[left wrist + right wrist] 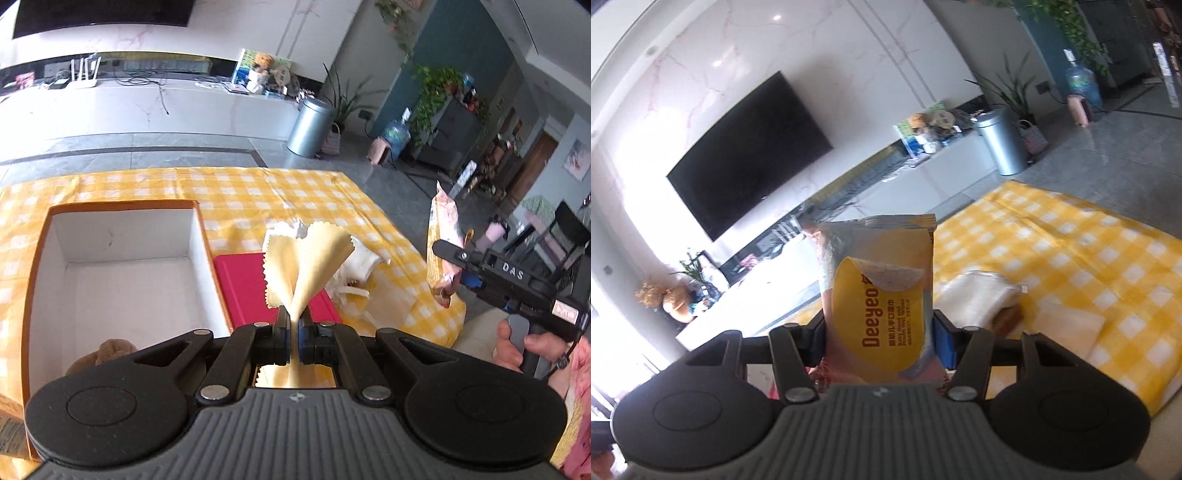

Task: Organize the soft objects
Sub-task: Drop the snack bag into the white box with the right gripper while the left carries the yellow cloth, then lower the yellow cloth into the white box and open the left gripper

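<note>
I see a black television (750, 155) on the marble wall; below and right of it, a silver bin (1001, 142) and water jug (1082, 83).

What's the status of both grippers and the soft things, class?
Left gripper shut on pale yellow zigzag-edged cloth. Right gripper shut on yellow-labelled wet wipes pack, held off the table. White open cardboard box unobstructed, brown plush toy at its near edge.

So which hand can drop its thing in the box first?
Probably left. Its tool pinches the yellow cloth right beside the open box; the right tool holds the wipes pack farther off.
</note>
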The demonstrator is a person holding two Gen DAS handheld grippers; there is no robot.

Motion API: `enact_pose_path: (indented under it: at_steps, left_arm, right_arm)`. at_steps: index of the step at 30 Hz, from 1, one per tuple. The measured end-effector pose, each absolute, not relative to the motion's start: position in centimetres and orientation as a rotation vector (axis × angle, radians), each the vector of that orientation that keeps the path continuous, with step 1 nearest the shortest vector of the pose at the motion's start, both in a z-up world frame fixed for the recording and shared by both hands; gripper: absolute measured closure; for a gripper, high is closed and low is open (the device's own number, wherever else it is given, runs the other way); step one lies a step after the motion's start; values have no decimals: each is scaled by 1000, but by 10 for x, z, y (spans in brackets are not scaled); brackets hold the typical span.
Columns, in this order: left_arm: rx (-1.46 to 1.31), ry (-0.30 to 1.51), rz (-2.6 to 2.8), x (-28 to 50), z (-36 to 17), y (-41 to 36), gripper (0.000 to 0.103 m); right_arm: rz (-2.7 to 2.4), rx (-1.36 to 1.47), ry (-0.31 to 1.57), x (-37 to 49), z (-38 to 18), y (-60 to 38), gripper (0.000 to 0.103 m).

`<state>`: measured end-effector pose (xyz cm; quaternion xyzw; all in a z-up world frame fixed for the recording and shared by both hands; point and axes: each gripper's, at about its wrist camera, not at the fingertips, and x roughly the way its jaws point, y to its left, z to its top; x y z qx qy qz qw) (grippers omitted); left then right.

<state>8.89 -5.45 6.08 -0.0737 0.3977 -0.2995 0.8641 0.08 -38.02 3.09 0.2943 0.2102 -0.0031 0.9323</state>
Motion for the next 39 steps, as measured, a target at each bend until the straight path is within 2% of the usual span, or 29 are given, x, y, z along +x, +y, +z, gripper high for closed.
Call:
enact_pose_path:
  at_steps: [6,12,20,25,36,39]
  left_arm:
    - [-318,797,-513,93,48,13,99]
    - [-401,714,-418,96,36,51,99]
    - [-442,708,-391,99,13,76,99]
    - [-450,739,-367,95,2,86,99]
    - [-437,735,-338,91,6,85,99]
    - [-413,724,-312,92,8,82,99]
  right_arm:
    - [227,534,453,17,48,-313,47]
    - [371,485,521,38,41,-254,47]
    - [352,265,716,85,12,-163,47]
    - [287,89,799,83,-12,-131,48]
    - [144,-174,831,68,-37,-100,47]
    - [102,-221,779,64,-36,-101,40]
